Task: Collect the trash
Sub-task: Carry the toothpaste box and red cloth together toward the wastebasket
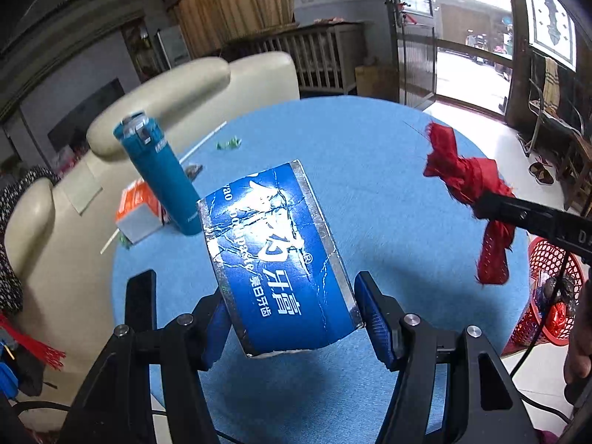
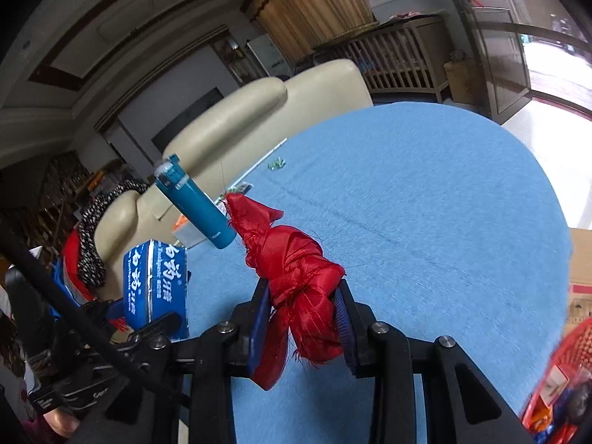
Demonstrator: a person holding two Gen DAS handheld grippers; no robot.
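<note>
My left gripper (image 1: 296, 314) is shut on a crumpled blue toothpaste box (image 1: 275, 255), lifted above the round blue table (image 1: 370, 170). The same box (image 2: 155, 288) shows at the lower left of the right wrist view, clamped in the left gripper (image 2: 148, 318). My right gripper (image 2: 301, 307) is shut on a knotted red cloth (image 2: 296, 266), also off the table. From the left wrist view that red cloth (image 1: 466, 181) hangs at the right, with the right gripper (image 1: 492, 203) closed on it. A red mesh basket (image 1: 551, 296) with trash stands on the floor beside the table.
A teal bottle (image 1: 162, 174) stands upright at the table's left, next to an orange and white carton (image 1: 137, 211). Small green scraps (image 1: 228, 143) and a white stick (image 1: 203, 140) lie farther back. A cream sofa (image 1: 185, 85) borders the table. A cardboard box (image 2: 581, 270) is at the right.
</note>
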